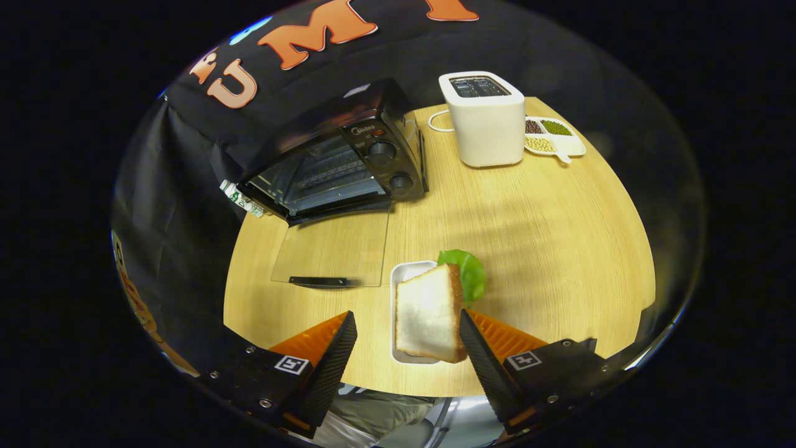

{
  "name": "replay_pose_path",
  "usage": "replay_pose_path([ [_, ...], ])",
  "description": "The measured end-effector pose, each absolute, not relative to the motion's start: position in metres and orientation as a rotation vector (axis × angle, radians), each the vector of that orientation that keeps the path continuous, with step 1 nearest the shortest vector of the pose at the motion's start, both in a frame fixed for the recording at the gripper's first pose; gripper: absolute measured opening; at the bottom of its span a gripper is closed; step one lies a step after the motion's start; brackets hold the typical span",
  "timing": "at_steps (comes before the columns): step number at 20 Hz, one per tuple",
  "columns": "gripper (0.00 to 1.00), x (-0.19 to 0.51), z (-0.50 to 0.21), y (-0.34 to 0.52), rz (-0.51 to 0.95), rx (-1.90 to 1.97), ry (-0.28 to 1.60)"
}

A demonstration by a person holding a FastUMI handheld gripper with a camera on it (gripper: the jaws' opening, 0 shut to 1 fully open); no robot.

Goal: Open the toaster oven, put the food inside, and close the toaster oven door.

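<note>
We see the gripper (407, 339) held above a round wooden table (528, 249), its jaws standing wide apart. Between the fingers, close against the right one, a slice of toast (429, 314) rests in a small white tray (404, 274) at the near edge of the table; whether the right finger actually touches the bread we cannot tell, and the left finger is well clear of it. A green lettuce leaf (469, 274) lies just behind the toast. Beyond the fingers, toward the left, the black toaster oven (339, 162) sits with its glass door (333, 252) folded down flat onto the table, the wire rack inside visible. To its right stands a white pop-up toaster (488, 124), with a divided white dish of beans (550, 137) just beside it.
</note>
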State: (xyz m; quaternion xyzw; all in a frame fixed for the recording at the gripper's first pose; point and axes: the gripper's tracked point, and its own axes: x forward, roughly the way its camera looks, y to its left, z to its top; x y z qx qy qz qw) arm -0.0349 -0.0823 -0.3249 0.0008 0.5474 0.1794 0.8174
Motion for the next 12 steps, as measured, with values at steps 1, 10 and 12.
replay_pose_path([
  [1,0.99,-0.03,-0.33,-0.09,0.372,-0.012,1.184],
  [10,0.95,-0.013,-0.363,-0.102,0.396,0.051,1.33],
  [12,0.78,-0.019,-0.367,-0.102,0.413,0.043,1.355],
])
